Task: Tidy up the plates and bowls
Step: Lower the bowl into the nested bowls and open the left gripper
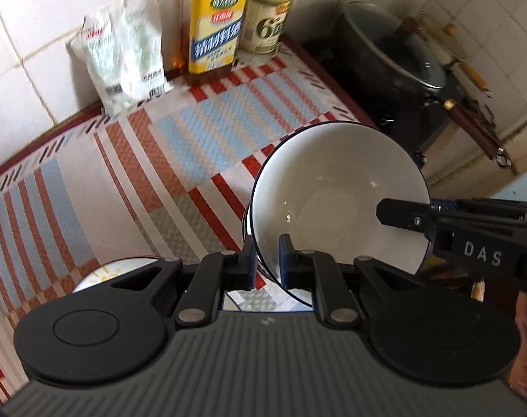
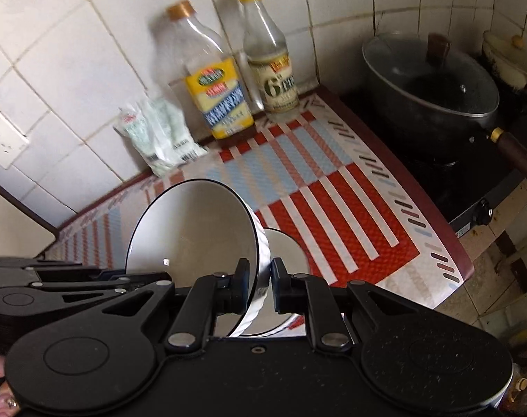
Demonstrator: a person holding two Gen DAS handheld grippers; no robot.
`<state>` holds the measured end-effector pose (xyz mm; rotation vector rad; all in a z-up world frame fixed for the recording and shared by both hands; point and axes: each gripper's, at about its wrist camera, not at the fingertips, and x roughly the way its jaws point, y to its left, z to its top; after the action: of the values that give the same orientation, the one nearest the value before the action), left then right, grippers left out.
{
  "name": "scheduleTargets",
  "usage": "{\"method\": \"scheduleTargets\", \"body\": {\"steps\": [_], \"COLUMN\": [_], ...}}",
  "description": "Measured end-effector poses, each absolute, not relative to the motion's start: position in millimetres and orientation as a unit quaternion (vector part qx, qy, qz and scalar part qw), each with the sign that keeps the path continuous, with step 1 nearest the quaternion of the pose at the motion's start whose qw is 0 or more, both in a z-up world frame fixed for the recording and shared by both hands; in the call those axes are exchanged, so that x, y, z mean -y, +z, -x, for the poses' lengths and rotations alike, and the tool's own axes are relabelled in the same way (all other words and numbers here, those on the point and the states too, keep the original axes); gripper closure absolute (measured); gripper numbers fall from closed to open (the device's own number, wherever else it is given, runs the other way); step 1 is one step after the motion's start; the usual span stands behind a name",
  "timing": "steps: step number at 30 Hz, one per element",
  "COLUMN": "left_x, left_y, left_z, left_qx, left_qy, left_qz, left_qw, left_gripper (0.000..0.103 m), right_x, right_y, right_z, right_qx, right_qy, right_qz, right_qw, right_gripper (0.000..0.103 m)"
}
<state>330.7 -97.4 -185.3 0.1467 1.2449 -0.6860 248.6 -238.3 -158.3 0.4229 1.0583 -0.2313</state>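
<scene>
A white bowl with a dark rim (image 1: pixel 339 194) is held tilted above the striped mat. My left gripper (image 1: pixel 266 264) is shut on its near rim. My right gripper (image 2: pixel 261 279) is shut on the opposite rim of the same bowl (image 2: pixel 190 229), and it shows in the left wrist view (image 1: pixel 402 217) coming in from the right. A second white bowl (image 2: pixel 286 253) lies just under and right of the held one. A plate with a yellow pattern (image 1: pixel 114 272) lies on the mat at the lower left, partly hidden by my left gripper.
A striped red, blue and white mat (image 1: pixel 141 160) covers the counter. A white bag (image 1: pixel 124 59), an oil bottle (image 1: pixel 213 31) and a vinegar bottle (image 1: pixel 266 17) stand at the tiled back wall. A lidded dark pan (image 2: pixel 433 83) sits on the stove at the right.
</scene>
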Motion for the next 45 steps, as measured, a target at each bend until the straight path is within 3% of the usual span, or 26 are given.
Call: {"method": "scheduleTargets", "body": {"steps": [16,19,21,26,33,39,45], "left_x": [122,126,126,116,104,98,95], "left_y": [-231,-233,-234,-229,-210,-192,-180], "left_z": [-324,-320,-316,-305,-284,-264,-241], "left_qx": [-0.6,-0.585,-0.583,-0.575,-0.557,-0.543,-0.522], "left_qy": [-0.221,-0.217,-0.217,-0.208,-0.203,-0.204,-0.217], "left_qz": [-0.072,-0.086,-0.087,-0.052,-0.024,-0.013,-0.001], "left_qw": [0.766,0.777,0.778,0.79,0.805,0.814,0.825], "left_gripper": [0.092,0.092,0.082,0.071,0.067,0.066,0.064], "right_x": [249,247,247,254,254,260,262], "right_y": [-212,-211,-212,-212,-185,-168,-152], "right_z": [-268,-269,-269,-264,-224,-191,-159], "right_qx": [-0.547,-0.542,-0.536,-0.522,-0.45,-0.421,-0.378], "right_qy": [-0.033,-0.03,-0.029,-0.009,0.021,0.059,0.106], "right_qz": [-0.095,-0.078,-0.071,-0.093,-0.068,-0.051,-0.052], "right_qw": [0.831,0.836,0.841,0.848,0.89,0.904,0.918], "right_gripper": [0.086,0.08,0.079,0.076,0.072,0.064,0.044]}}
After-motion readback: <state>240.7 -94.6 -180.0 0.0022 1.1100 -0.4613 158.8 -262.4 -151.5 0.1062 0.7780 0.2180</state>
